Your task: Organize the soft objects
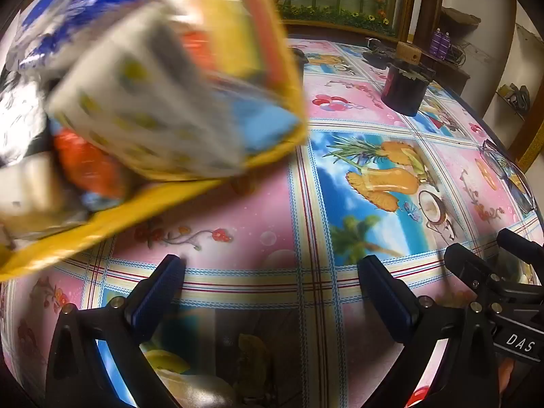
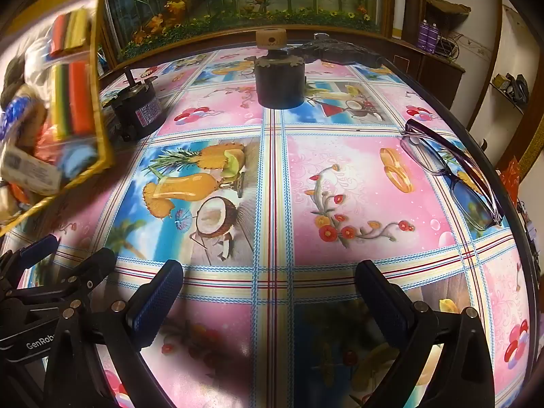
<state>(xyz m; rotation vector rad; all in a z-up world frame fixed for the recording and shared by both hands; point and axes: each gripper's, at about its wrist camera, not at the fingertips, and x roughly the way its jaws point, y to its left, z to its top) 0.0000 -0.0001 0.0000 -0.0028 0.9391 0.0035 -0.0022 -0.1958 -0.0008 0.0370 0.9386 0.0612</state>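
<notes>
1. Both the left gripper [image 1: 270, 273] and the right gripper [image 2: 268, 278] gape wide over the glossy tablecloth [image 2: 357, 183], gripping nothing.
2. A yellow-rimmed basket [image 1: 217, 183] of blurred soft packets tilts left of the grippers.
3. Only the right view shows glasses [image 2: 452, 170] right of the dark cylindrical jar [image 2: 279, 81].

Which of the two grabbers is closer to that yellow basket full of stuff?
Probably the left gripper: the basket looms large just ahead of it. From the right gripper it sits off at the far left edge.

Glossy printed plastic tablecloth [image 2: 340, 176], wooden knob [image 2: 271, 38], ribbed blue gripper pads [image 2: 159, 292]
</notes>
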